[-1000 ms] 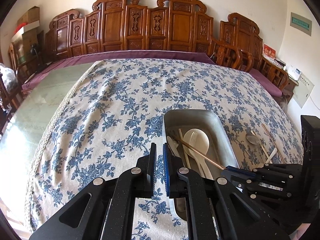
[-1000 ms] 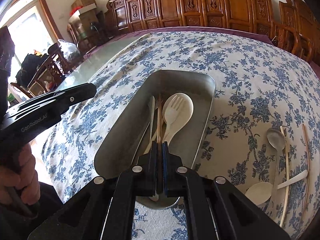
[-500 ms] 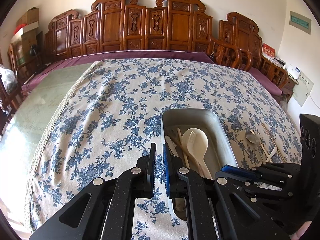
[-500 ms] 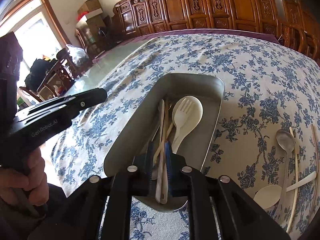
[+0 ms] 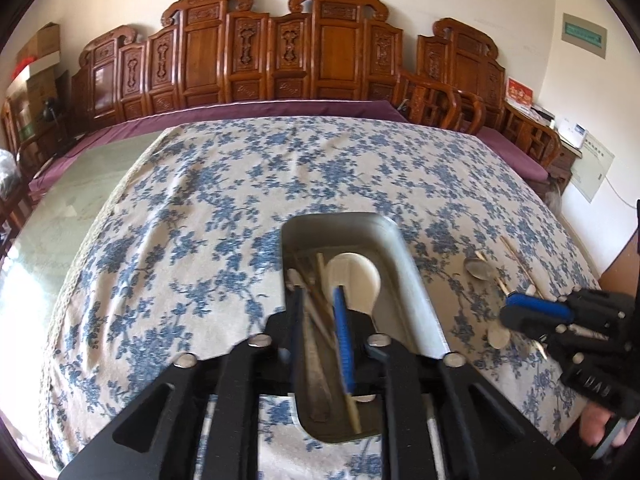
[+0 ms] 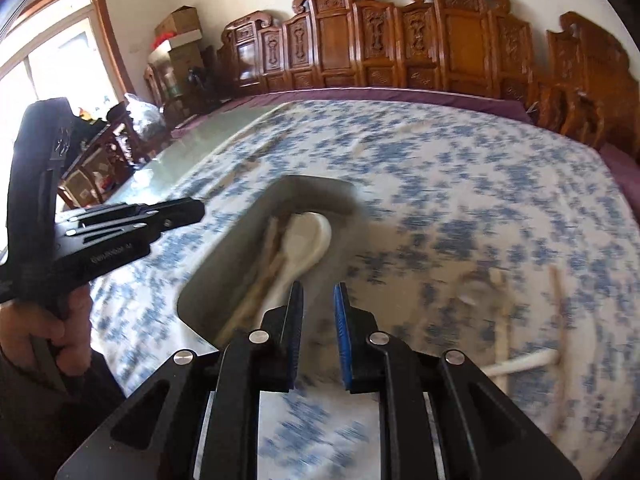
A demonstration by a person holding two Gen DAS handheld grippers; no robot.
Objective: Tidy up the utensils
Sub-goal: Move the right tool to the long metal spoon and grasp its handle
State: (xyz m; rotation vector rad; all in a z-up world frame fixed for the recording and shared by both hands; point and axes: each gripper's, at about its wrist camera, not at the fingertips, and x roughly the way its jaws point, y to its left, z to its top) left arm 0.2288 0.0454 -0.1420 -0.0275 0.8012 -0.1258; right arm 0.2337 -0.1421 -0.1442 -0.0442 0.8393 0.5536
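Right gripper [image 6: 318,320] had let go of the wooden chopstick, fingers parted and empty, swinging toward 3 o'clock. Left gripper [image 5: 318,320] fingers apart, gripping nothing, over rectangular grey metal tray [image 5: 412,280]. Chopstick now lay among tray's utensils; silver metal spoon [image 5: 478,268] remained on blue-floral-clothed bench [image 5: 200,220].

Looking like a lived-in home, a dining or sitting room: carved wooden bench backs [image 5: 280,52] lining the far wall with a purple cushion [image 5: 256,109] running along the seat, a blue-flowered tablecloth [image 5: 224,208] draping over the glass-topped counter [image 5: 80,184], cardboard boxes [image 6: 178,36] stacking up in the corner, a wood-framed window [image 6: 60,56] letting in daylight, carved chairs [image 6: 100,160] crowding beside it, a metal tray [image 5: 408,280] of household spoons and chopsticks resting on the cloth
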